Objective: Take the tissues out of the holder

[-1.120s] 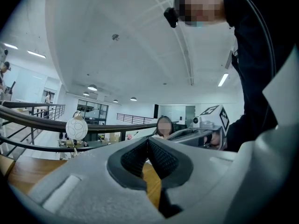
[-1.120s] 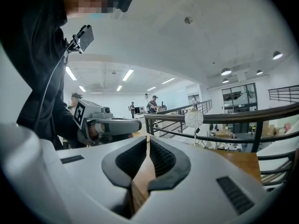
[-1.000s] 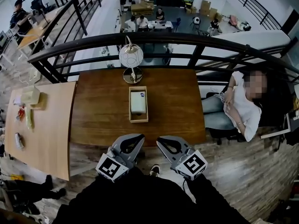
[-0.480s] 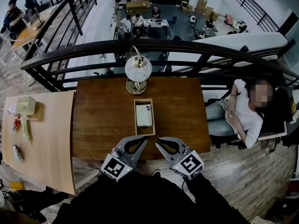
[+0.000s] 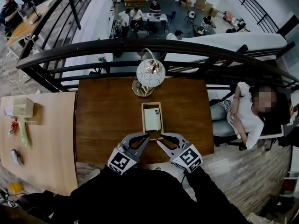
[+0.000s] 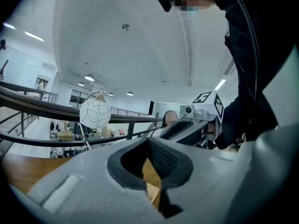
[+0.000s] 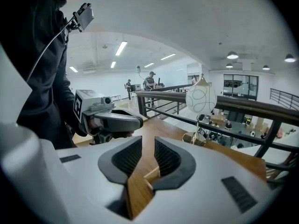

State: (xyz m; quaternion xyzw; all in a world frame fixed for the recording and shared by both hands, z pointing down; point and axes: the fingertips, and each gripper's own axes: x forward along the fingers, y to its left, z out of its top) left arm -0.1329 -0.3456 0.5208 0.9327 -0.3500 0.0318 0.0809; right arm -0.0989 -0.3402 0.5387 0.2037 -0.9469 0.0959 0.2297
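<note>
A wooden holder [image 5: 152,130] lies on the dark wood table [image 5: 103,120], in front of the lamp. A white pack of tissues [image 5: 152,117] rests inside it. My left gripper [image 5: 146,136] is at the holder's near left corner, its jaws shut with nothing in them. My right gripper [image 5: 160,139] is at the near right corner. Its jaws are opening, a narrow gap shows between the pads [image 7: 166,157], and nothing is between them. A corner of the holder [image 7: 152,174] shows low between the right jaws. The two grippers' tips point toward each other, a little apart.
A lamp with a white globe shade [image 5: 150,73] stands just behind the holder. A black railing [image 5: 140,48] runs along the table's far edge. A lighter table [image 5: 42,139] with small items adjoins on the left. A person [image 5: 247,115] sits at the right.
Both grippers have moved forward over the table's near edge, up to the holder's near end. The holder and tissues have not moved.
</note>
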